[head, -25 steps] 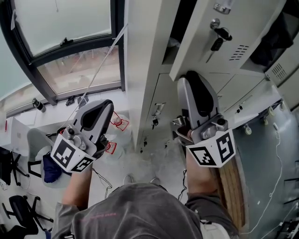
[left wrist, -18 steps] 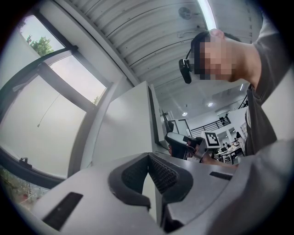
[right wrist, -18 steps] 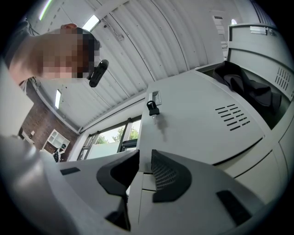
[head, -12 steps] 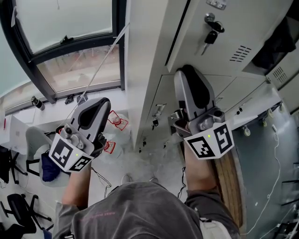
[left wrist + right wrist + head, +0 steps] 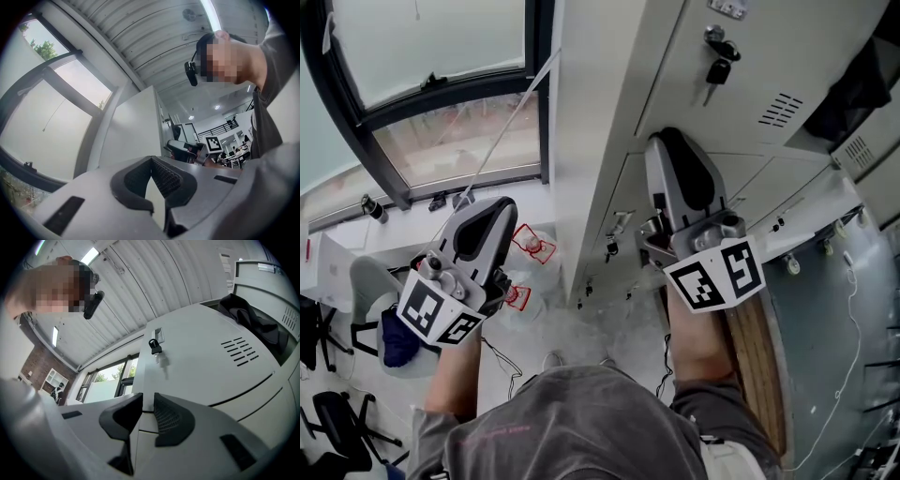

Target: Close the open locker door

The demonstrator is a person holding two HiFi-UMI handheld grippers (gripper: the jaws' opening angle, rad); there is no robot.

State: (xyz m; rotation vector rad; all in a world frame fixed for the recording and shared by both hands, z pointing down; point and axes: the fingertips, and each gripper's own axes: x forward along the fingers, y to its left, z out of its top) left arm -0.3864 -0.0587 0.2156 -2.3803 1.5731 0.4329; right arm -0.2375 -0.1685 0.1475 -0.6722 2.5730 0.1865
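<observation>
The pale grey locker door (image 5: 769, 66) with a key (image 5: 717, 58) in its lock and vent slits fills the top right of the head view. It lies almost flush with the locker bank. My right gripper (image 5: 670, 141) is shut and empty, its tip at the door's lower edge. In the right gripper view the same door (image 5: 201, 352) and key (image 5: 154, 348) sit just beyond the right gripper (image 5: 147, 404). My left gripper (image 5: 492, 211) hangs left of the locker side panel, shut on nothing. The left gripper (image 5: 151, 161) faces that blank panel (image 5: 136, 126).
A large window (image 5: 441, 94) is on the left. Below lie a grey chair (image 5: 370, 291), black chairs (image 5: 337, 412) and a red object (image 5: 534, 246). Lower lockers with keys (image 5: 609, 244) run beneath. A neighbouring open locker holds dark cloth (image 5: 248, 317). A wooden plank (image 5: 759, 366) leans by my right arm.
The locker door has swung toward the locker bank; the dark gap along its left edge has closed. My right gripper moved up and left with it. The left gripper drifted slightly left.
</observation>
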